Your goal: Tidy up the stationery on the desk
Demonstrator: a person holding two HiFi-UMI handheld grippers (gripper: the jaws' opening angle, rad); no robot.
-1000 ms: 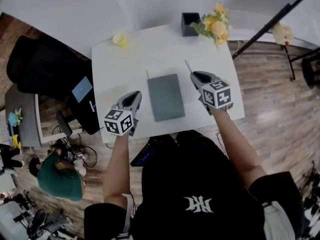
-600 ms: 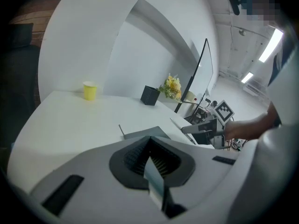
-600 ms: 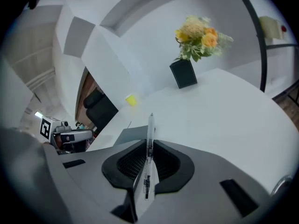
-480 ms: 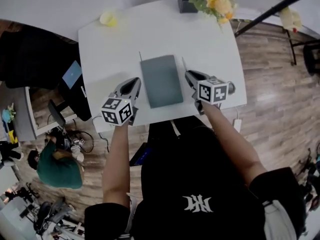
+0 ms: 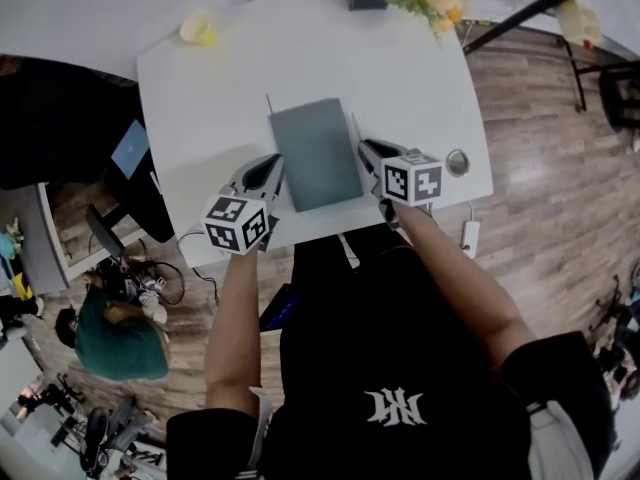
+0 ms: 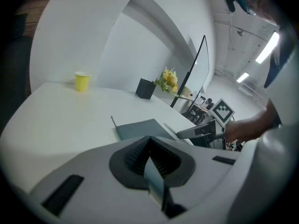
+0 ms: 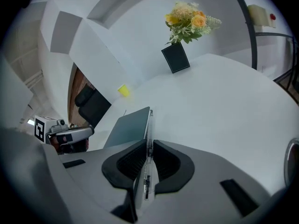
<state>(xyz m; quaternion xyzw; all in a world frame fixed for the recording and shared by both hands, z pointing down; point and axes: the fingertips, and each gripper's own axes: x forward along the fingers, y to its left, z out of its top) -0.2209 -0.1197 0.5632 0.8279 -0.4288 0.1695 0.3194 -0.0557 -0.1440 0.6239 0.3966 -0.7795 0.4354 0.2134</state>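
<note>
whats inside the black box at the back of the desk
Nothing can be made out inside the black box: both gripper views show only its outer walls, and the head view cuts it off at the frame edge. The flowers stand close beside it.

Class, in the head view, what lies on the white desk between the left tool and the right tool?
A flat grey rectangular notebook lies between the left tool and the right tool, seen in the head view.

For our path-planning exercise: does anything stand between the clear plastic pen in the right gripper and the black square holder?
Nothing visible does: bare white desk lies between the clear plastic pen and the black square holder. The grey notebook lies left of that line.
</note>
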